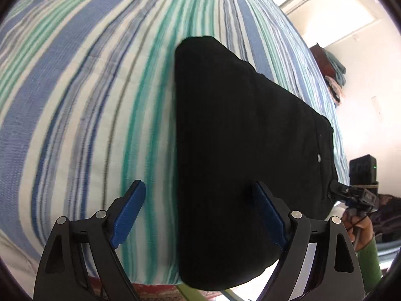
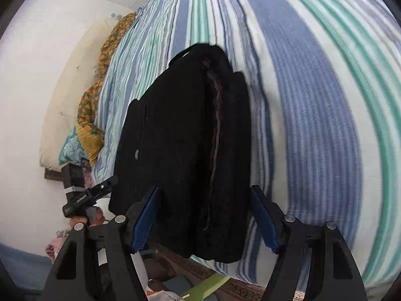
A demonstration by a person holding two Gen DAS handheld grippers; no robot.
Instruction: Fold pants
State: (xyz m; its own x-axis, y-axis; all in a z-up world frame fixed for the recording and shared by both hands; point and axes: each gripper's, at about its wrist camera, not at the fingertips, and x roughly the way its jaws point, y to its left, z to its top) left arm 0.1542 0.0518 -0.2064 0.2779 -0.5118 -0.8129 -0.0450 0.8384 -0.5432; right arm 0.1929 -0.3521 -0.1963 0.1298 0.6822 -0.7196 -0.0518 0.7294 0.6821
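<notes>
The black pants [image 1: 238, 138] lie folded into a thick oblong on the striped bedsheet [image 1: 87, 100], close to the bed's near edge. My left gripper [image 1: 198, 184] hovers open over one end. Its right finger [image 1: 268, 208] is above the cloth and its left finger [image 1: 132, 205] above bare sheet. In the right wrist view the pants [image 2: 180, 138] show stacked layers along a seam. My right gripper [image 2: 204, 189] is open, a pad on either side of the near end, neither pressing. Each gripper shows in the other view: the right gripper [image 1: 351, 190] and the left gripper [image 2: 85, 195], both hand-held.
A patterned orange blanket [image 2: 92, 105] and a pale pillow [image 2: 67, 87] lie along the bed's far side by the wall. Dark furniture with draped cloth [image 1: 330, 72] stands past the bed. A rug [image 2: 200, 268] and a green strip [image 2: 208, 286] show below the bed edge.
</notes>
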